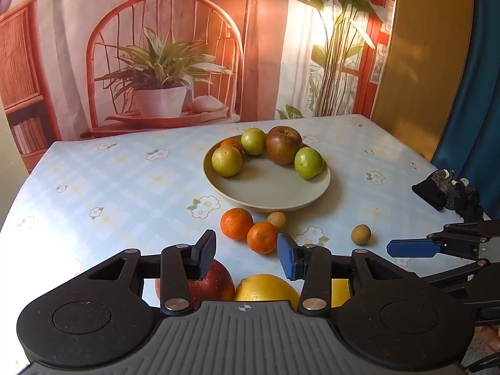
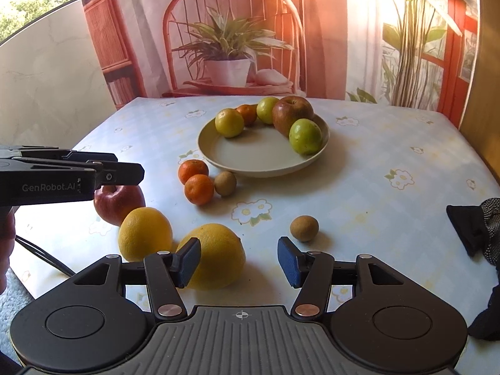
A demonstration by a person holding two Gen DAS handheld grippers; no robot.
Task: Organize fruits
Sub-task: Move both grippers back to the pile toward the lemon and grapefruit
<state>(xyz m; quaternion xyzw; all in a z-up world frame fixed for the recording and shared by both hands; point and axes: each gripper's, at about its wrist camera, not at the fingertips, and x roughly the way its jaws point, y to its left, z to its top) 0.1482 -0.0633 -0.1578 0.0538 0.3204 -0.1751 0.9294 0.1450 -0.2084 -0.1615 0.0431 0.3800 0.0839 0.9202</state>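
A beige plate [image 1: 268, 193] [image 2: 250, 156] holds a red-brown apple [image 1: 283, 143], three green fruits and a mandarin. In front of it lie two mandarins [image 1: 236, 223] [image 2: 198, 189], two small brown fruits [image 1: 361, 234] [image 2: 304, 228], a red apple [image 1: 215, 281] [image 2: 117, 203] and two yellow citrus fruits [image 1: 265, 287] [image 2: 218, 256]. My left gripper [image 1: 247, 254] is open and empty, above the red apple and a yellow citrus. My right gripper [image 2: 239, 261] is open and empty, with a yellow citrus by its left finger.
A black glove [image 1: 450, 192] [image 2: 475, 228] lies at the table's right edge. A printed backdrop hangs behind the table [image 1: 109, 187]. A yellow panel [image 1: 422, 62] stands at the right. The left gripper's side shows in the right wrist view [image 2: 118, 173].
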